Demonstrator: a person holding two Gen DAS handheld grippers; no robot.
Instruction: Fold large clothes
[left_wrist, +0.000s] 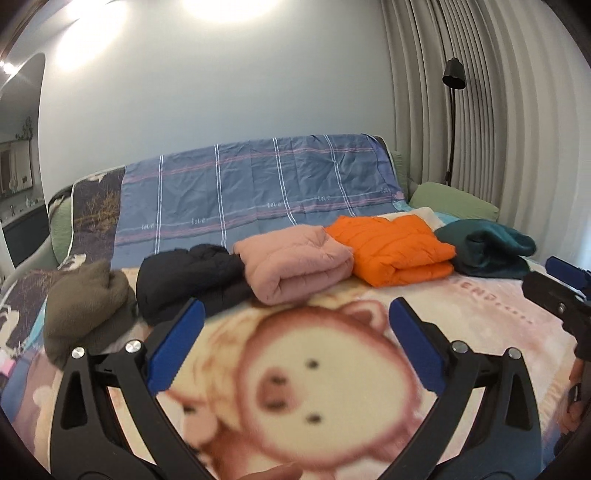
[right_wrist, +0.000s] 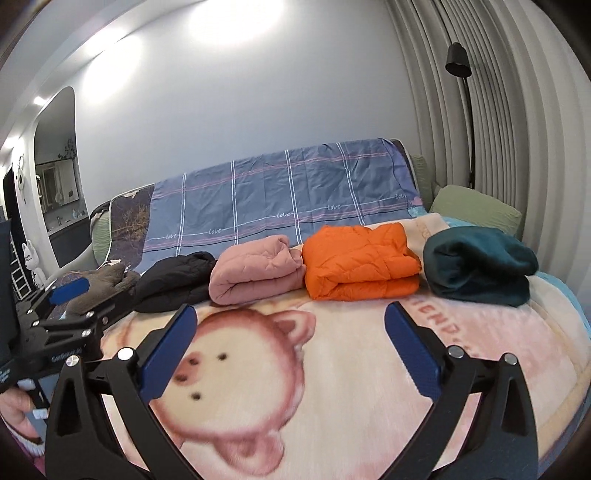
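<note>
Clothes lie in a row at the bed's (right_wrist: 332, 387) far side, the pink (left_wrist: 295, 258), orange (left_wrist: 391, 251) and teal (left_wrist: 487, 251) bundles soft, puffy, probably light, best pinched at an edge, while both tools (left_wrist: 295, 343) (right_wrist: 290, 347) gape empty.

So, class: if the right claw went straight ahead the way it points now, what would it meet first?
Probably the bear-print blanket below the open right claw, if it points slightly downward; otherwise the pink folded jacket or orange one. Depth is unclear.
</note>
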